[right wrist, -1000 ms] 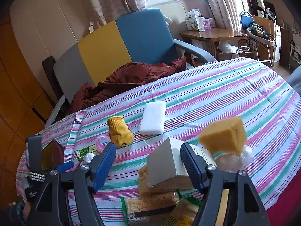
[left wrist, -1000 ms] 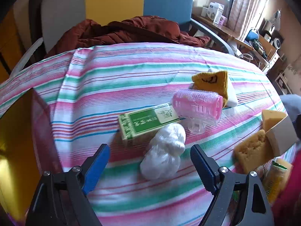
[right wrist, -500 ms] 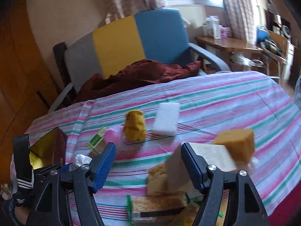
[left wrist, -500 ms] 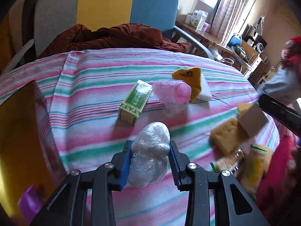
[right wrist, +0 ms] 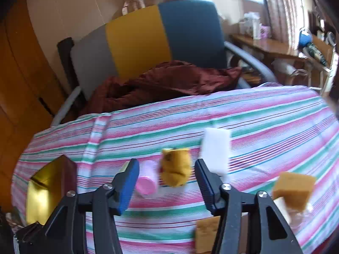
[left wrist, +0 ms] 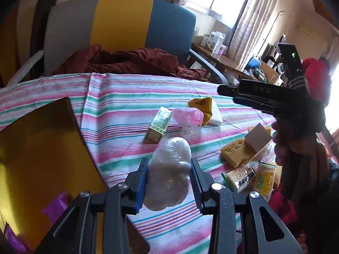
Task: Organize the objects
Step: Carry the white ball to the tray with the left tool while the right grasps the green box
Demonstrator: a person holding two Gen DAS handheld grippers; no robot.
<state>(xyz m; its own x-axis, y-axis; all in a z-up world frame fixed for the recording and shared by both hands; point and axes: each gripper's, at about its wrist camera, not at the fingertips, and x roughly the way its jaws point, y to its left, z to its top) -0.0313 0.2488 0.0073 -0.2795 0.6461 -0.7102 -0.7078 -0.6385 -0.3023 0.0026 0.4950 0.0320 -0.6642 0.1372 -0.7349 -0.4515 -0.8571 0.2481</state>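
Plastic-wrapped white bundle [left wrist: 168,175] squeezed between left tongs [left wrist: 168,183].

You see a cloth striped pink, green and white [right wrist: 264,127], a mustard-yellow knitted sock [right wrist: 175,169], a pale pink ridged hair roller [left wrist: 188,116], a green printed carton [left wrist: 160,123] and a shiny gold box [right wrist: 44,190].

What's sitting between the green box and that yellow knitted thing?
The pink hair roller lies between the green box and the yellow knitted thing, seen in the left wrist view.
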